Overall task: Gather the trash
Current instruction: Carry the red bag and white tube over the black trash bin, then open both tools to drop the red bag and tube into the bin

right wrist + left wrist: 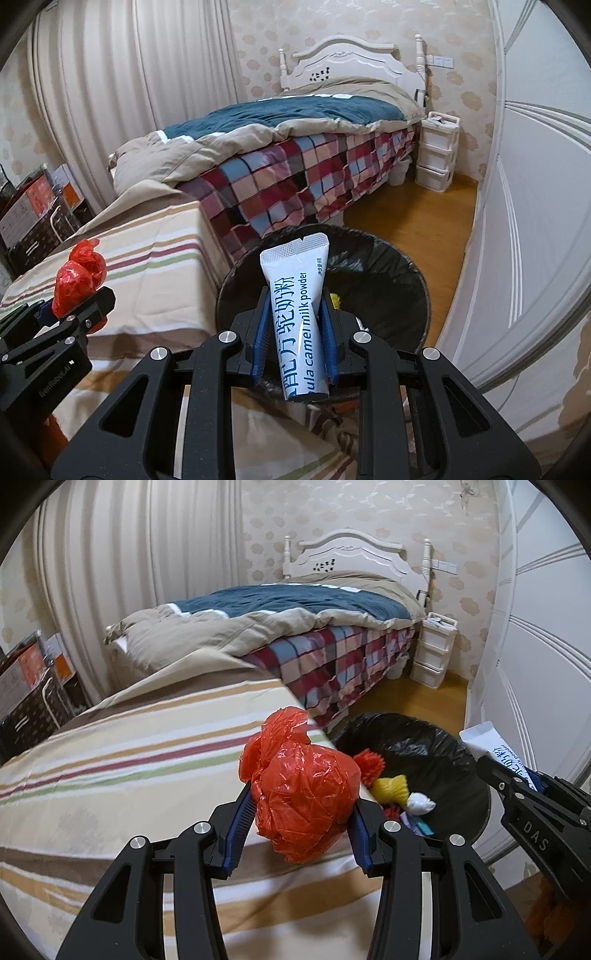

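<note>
Red crinkled plastic, a crumpled bag point(301, 786) bunched into a ball, sits clamped between the blue pads of the left gripper point(301, 823), whose jaws stand partly apart on the bulk of it. It hangs over the near edge of the striped cloth-covered surface point(129, 753), just left of the round bin lined with a black bag point(424, 746), not yet above the opening. The white milk-powder sachet with blue lettering point(299, 317) stands upright in the right gripper point(295, 332), jaws almost together and pinching its lower half; from the right wrist view it appears to be over the bin's point(388, 266) near rim.

To do this step well, each gripper probably needs to travel until its load is clearly above the bin's mouth before letting go. The light bag may cling to the ribbed pads, so a wide release and perhaps a small shake would help. Inside the bin lie a yellow fluffy ball point(391, 788), a red one point(369, 762) and a white wad point(421, 803).
</note>
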`<state>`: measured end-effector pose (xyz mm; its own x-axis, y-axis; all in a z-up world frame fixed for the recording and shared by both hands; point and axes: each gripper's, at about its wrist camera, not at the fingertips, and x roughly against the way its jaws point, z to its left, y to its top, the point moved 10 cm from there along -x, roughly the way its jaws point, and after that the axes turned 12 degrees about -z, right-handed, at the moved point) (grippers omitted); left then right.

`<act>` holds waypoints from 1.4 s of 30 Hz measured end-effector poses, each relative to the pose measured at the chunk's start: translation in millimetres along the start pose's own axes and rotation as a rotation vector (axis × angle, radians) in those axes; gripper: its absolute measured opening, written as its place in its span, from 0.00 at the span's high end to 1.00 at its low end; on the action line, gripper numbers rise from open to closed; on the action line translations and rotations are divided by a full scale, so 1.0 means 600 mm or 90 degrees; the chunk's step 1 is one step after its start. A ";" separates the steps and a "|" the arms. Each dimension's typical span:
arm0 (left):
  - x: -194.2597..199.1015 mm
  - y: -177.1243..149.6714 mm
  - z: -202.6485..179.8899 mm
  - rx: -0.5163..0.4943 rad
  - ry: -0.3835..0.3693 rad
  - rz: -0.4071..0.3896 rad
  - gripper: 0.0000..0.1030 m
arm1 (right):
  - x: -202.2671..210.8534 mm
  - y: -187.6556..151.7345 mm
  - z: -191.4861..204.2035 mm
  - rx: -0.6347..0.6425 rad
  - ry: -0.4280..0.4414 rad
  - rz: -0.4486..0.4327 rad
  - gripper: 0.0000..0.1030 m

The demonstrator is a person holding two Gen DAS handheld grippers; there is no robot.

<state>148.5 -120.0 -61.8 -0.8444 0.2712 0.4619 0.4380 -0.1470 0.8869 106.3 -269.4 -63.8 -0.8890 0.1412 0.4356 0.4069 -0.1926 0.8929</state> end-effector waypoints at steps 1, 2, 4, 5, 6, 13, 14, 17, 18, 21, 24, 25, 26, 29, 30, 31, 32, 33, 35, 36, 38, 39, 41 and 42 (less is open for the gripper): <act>-0.004 0.003 -0.008 -0.003 -0.003 -0.002 0.55 | -0.003 0.003 -0.005 -0.002 -0.001 -0.003 0.77; -0.005 0.005 -0.014 -0.005 -0.006 -0.004 0.55 | -0.005 0.006 -0.009 -0.003 -0.002 -0.004 0.77; -0.014 0.008 -0.028 -0.011 -0.011 -0.006 0.55 | -0.010 0.011 -0.019 -0.007 -0.006 -0.008 0.76; -0.017 0.009 -0.031 -0.013 -0.013 -0.006 0.55 | -0.012 0.013 -0.024 -0.009 -0.007 -0.009 0.76; -0.023 0.010 -0.036 -0.016 -0.015 -0.004 0.55 | -0.014 0.015 -0.028 -0.012 -0.008 -0.011 0.76; -0.051 0.013 -0.062 -0.026 -0.018 0.007 0.55 | -0.030 0.032 -0.051 -0.014 -0.015 -0.023 0.76; -0.053 0.013 -0.064 -0.027 -0.018 0.007 0.55 | -0.034 0.033 -0.053 -0.015 -0.016 -0.022 0.76; -0.065 0.015 -0.076 -0.032 -0.018 0.010 0.55 | -0.048 0.033 -0.059 -0.018 -0.018 -0.017 0.76; -0.068 0.015 -0.079 -0.034 -0.019 0.011 0.54 | -0.052 0.033 -0.062 -0.019 -0.019 -0.017 0.76; -0.080 0.016 -0.086 -0.041 -0.019 0.013 0.54 | -0.065 0.031 -0.068 -0.023 -0.022 -0.013 0.76; -0.091 0.018 -0.092 -0.045 -0.019 0.015 0.54 | -0.076 0.026 -0.075 -0.025 -0.027 -0.007 0.76; -0.094 0.018 -0.094 -0.046 -0.019 0.016 0.54 | -0.079 0.025 -0.077 -0.025 -0.029 -0.005 0.76; -0.095 0.016 -0.095 -0.047 -0.018 0.016 0.54 | -0.083 0.024 -0.079 -0.025 -0.030 -0.005 0.76; -0.103 0.016 -0.101 -0.050 -0.019 0.021 0.54 | -0.093 0.023 -0.084 -0.027 -0.034 -0.002 0.76; -0.105 0.016 -0.103 -0.051 -0.018 0.021 0.53 | -0.096 0.023 -0.086 -0.028 -0.036 -0.001 0.76; -0.106 0.016 -0.104 -0.052 -0.017 0.022 0.52 | -0.099 0.022 -0.088 -0.029 -0.038 0.000 0.76; -0.107 0.016 -0.105 -0.052 -0.016 0.022 0.49 | -0.100 0.023 -0.090 -0.030 -0.039 0.001 0.76; -0.108 0.016 -0.105 -0.053 -0.015 0.022 0.47 | -0.102 0.022 -0.092 -0.031 -0.039 0.001 0.75; -0.110 0.016 -0.106 -0.055 -0.015 0.021 0.47 | -0.107 0.020 -0.095 -0.034 -0.039 0.005 0.75; -0.110 0.016 -0.105 -0.055 -0.015 0.022 0.46 | -0.110 0.019 -0.096 -0.037 -0.038 0.006 0.75; -0.112 0.015 -0.105 -0.056 -0.014 0.024 0.44 | -0.114 0.016 -0.097 -0.040 -0.037 0.011 0.75; -0.113 0.016 -0.106 -0.056 -0.014 0.024 0.41 | -0.116 0.014 -0.097 -0.041 -0.038 0.013 0.75; -0.114 0.016 -0.106 -0.055 -0.014 0.024 0.35 | -0.118 0.011 -0.098 -0.041 -0.038 0.016 0.75; -0.114 0.016 -0.106 -0.056 -0.014 0.024 0.32 | -0.119 0.009 -0.099 -0.041 -0.038 0.018 0.73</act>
<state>190.9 -200.6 -85.2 -0.8200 0.2849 0.4963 0.4402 -0.2401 0.8652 159.7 -338.2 -96.6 -0.8622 0.1926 0.4686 0.4158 -0.2594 0.8717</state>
